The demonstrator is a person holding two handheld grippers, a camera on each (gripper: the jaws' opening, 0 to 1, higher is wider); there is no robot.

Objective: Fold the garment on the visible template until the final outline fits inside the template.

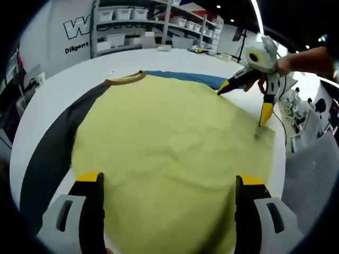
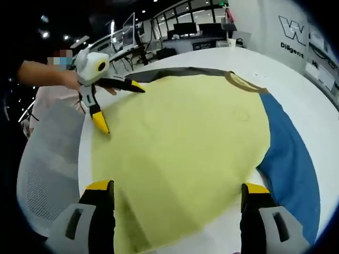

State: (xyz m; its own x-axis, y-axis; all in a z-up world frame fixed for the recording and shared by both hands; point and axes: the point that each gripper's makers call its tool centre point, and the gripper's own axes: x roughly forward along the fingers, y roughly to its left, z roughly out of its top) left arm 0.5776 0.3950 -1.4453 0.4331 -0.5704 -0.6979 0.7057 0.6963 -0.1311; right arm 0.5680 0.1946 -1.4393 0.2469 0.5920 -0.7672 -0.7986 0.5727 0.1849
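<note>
A yellow garment [image 1: 169,153] lies spread flat on the white bench [image 1: 58,90]. It has a brown collar [image 1: 125,79], a dark grey sleeve [image 1: 58,143] on one side and a blue sleeve [image 1: 185,77] on the other. No template outline can be seen under the cloth.

In the left gripper view, the left gripper [image 1: 168,182] stands over the near edge of the garment. Its 2 yellow-tipped jaws are wide apart and hold nothing. At the far right of this view the right gripper [image 1: 249,100] hangs over the garment's edge, jaws spread, with a hand [image 1: 280,66] on it.

In the right gripper view, the left gripper [image 2: 119,106] comes in from the left, released, its tips at the garment's edge near the dark grey sleeve [image 2: 175,71]. The right gripper [image 2: 177,185] is released too, above the cloth, and the blue sleeve [image 2: 291,159] lies at the right. A mesh chair [image 2: 47,159] stands beside the bench edge.
</note>
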